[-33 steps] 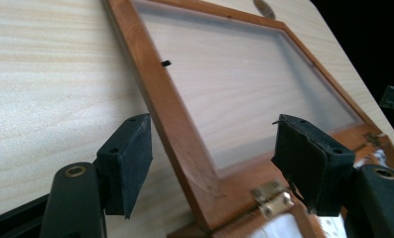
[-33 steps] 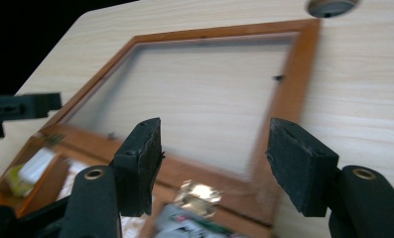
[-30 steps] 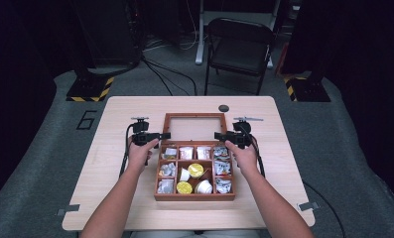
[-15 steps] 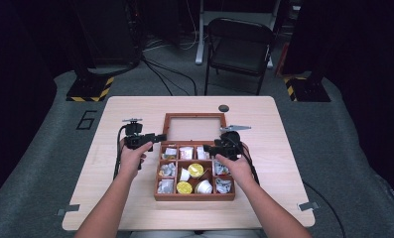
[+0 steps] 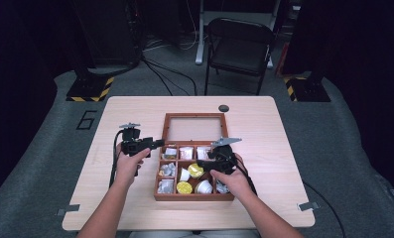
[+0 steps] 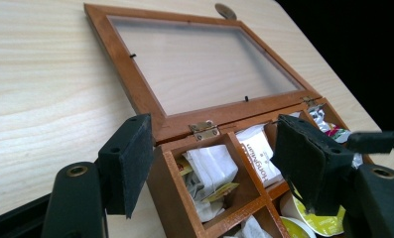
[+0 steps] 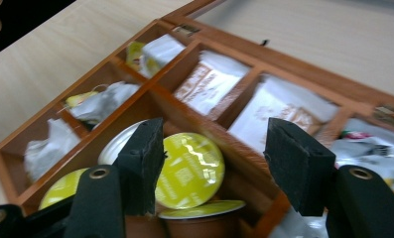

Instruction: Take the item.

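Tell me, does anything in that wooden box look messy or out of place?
Nothing looks spilled or broken. The box lies open with its glass lid flat on the table. The tea bags sit crumpled and tilted in their compartments, and one yellow-topped pod leans on its side against a divider.

Dark room, grey carpet [image 5: 45, 148], folding chair [image 5: 239, 47]

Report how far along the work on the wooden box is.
Done: the wooden box lies open, its glass lid flat on the table. In hand: the right gripper hovers open over a yellow-lidded capsule in the middle compartment; the left gripper waits open at the box's hinged corner. Left: nothing is gripped or lifted out yet.
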Motion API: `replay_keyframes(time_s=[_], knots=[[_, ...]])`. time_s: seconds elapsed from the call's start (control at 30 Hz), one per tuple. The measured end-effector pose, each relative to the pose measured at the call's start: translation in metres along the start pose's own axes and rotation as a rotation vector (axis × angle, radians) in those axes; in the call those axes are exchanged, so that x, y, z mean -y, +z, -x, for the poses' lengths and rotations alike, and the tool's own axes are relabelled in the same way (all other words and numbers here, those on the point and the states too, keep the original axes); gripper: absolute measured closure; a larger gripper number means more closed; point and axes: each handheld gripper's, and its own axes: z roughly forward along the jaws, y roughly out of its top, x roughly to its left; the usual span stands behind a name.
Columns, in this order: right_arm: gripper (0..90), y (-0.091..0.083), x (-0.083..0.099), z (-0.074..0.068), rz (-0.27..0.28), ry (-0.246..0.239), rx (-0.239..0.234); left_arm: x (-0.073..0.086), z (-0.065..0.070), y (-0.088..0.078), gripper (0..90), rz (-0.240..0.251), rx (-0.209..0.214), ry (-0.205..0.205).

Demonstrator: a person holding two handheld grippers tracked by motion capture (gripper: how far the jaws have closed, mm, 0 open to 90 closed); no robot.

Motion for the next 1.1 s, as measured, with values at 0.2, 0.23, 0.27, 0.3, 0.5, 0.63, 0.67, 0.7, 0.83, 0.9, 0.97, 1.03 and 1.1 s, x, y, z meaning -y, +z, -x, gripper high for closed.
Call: replay_keyframes(time_s=[0.2,0.23,0.27,0.3,0.5,0.63,0.67,0.7,0.83,0.9,0.97,1.03,1.1], knots=[[38.5,0.007,0.004,-0.006,-0.035,0.011,-0.029,0.005,-0.005,-0.010,31.7,0.017,-0.010,-0.020],[38.5,0.009,0.005,-0.005,-0.033,0.005,-0.031,0.006,-0.006,-0.011,31.7,0.019,-0.010,-0.025],[38.4,0.009,0.005,-0.005,-0.036,0.004,-0.033,0.007,-0.008,-0.013,31.7,0.014,-0.012,-0.021],[38.4,0.009,0.006,-0.005,-0.045,0.013,-0.037,0.008,-0.008,-0.013,31.6,0.017,-0.016,-0.025],[37.8,0.013,0.009,-0.008,-0.070,0.006,-0.041,0.009,-0.011,-0.014,31.7,0.017,-0.017,-0.026],[37.7,0.017,0.014,-0.012,-0.103,-0.017,-0.030,0.008,-0.010,-0.012,31.7,0.013,-0.013,-0.023],[37.5,0.019,0.014,-0.012,-0.108,-0.032,-0.028,0.008,-0.010,-0.012,31.6,0.003,-0.010,-0.015],[37.4,0.021,0.016,-0.011,-0.107,-0.043,-0.028,0.008,-0.010,-0.011,31.6,0.001,-0.006,-0.011],[35.7,0.022,0.017,-0.013,-0.125,-0.037,-0.016,0.007,-0.007,-0.011,31.6,0.006,0.007,-0.011],[35.3,0.022,0.016,-0.012,-0.131,-0.036,-0.018,0.008,-0.007,-0.011,31.7,0.004,0.007,-0.008],[35.1,0.023,0.016,-0.012,-0.138,-0.028,-0.021,0.008,-0.007,-0.011,31.6,0.002,0.005,-0.005],[35.1,0.024,0.016,-0.010,-0.134,-0.031,-0.026,0.008,-0.006,-0.012,31.6,0.010,-0.001,-0.014],[35.1,0.025,0.015,-0.011,-0.155,-0.016,-0.028,0.008,-0.008,-0.015,31.6,0.009,-0.002,0.003]])
